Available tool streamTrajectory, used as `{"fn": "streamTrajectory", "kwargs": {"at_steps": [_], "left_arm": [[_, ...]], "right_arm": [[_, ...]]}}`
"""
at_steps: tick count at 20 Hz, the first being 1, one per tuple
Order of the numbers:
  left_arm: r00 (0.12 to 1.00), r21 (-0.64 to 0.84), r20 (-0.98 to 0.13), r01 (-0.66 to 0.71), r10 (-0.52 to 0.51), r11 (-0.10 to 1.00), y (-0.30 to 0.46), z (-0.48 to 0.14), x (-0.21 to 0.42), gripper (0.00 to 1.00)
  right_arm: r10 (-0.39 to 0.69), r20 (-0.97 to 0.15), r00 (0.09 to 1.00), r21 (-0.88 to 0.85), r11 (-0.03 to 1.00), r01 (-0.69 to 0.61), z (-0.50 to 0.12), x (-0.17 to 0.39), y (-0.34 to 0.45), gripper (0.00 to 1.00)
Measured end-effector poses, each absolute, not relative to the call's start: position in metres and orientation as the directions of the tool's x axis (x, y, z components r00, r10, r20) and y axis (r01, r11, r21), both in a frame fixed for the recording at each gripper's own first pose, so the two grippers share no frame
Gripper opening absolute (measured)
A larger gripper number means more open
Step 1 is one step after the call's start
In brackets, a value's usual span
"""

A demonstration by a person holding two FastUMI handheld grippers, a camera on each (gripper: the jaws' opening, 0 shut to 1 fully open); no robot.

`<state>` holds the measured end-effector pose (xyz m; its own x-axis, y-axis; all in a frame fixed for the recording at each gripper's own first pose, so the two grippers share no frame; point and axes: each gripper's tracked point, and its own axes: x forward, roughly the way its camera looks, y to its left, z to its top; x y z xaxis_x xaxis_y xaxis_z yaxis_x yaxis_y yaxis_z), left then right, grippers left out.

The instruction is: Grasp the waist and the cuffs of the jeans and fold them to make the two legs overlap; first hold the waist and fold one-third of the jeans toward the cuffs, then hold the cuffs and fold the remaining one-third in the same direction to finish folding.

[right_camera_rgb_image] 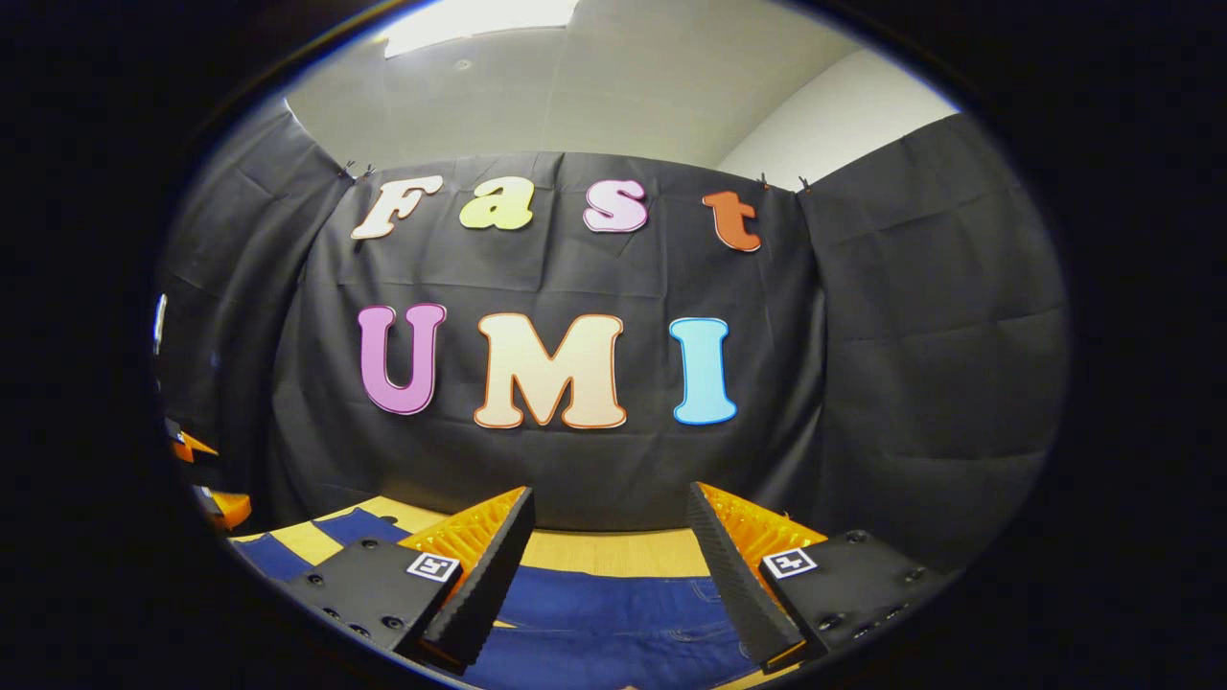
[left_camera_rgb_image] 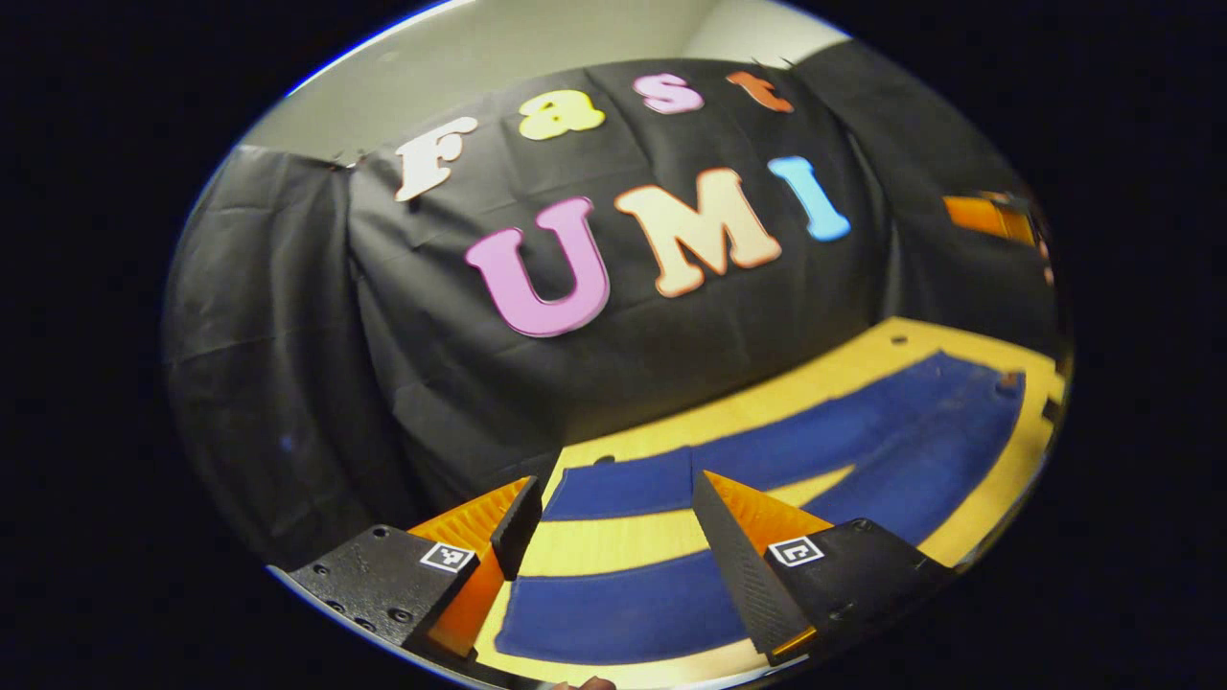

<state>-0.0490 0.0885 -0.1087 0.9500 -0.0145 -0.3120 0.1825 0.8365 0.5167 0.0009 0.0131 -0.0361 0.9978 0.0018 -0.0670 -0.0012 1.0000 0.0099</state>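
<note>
Left gripper view looks down along the left gripper (left_camera_rgb_image: 606,537), and its two fingers stand wide apart with nothing between them. Below them lie the jeans (left_camera_rgb_image: 824,450), spread out flat on the table (left_camera_rgb_image: 767,398). The two legs lie side by side with a strip of table showing between them. One leg end sits near the fingers, and the other leg end sits a bit farther off, close to the black cloth wall (left_camera_rgb_image: 288,364). The legs run off to the right, where they join. At the far right edge, part of the other gripper shows up high, away from the jeans.

The right gripper view looks forward along the right gripper (right_camera_rgb_image: 607,551). Its fingers are wide apart too and hold nothing. The jeans (right_camera_rgb_image: 613,623) lie flat just below and between these fingers, with some stitching showing on the cloth. One leg runs off to the far left over the table (right_camera_rgb_image: 613,553). At the left edge, small bits of the other gripper show. The wall (right_camera_rgb_image: 911,364) stands right behind the table.
</note>
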Motion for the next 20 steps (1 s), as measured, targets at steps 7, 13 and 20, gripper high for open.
{"fn": "streamTrajectory", "kwargs": {"at_steps": [7, 13, 20], "left_arm": [[0.827, 0.646, -0.562, 0.437, 0.002, 0.626, 0.138, -0.212, -0.087, 0.95], [0.703, 0.650, -0.705, 0.592, 0.089, 0.477, 0.189, -0.285, -0.110, 0.95], [0.613, 0.626, -0.776, 0.718, 0.150, 0.304, 0.225, -0.319, -0.126, 0.96]], "right_arm": [[-0.035, -0.102, 0.994, -0.028, 0.999, 0.033, -0.056, -0.012, 0.011, 1.00], [-0.091, -0.134, 0.987, -0.076, 0.994, 0.082, -0.068, -0.027, 0.005, 0.99], [-0.127, -0.138, 0.982, -0.129, 0.986, 0.109, -0.069, -0.032, 0.007, 0.99]]}}
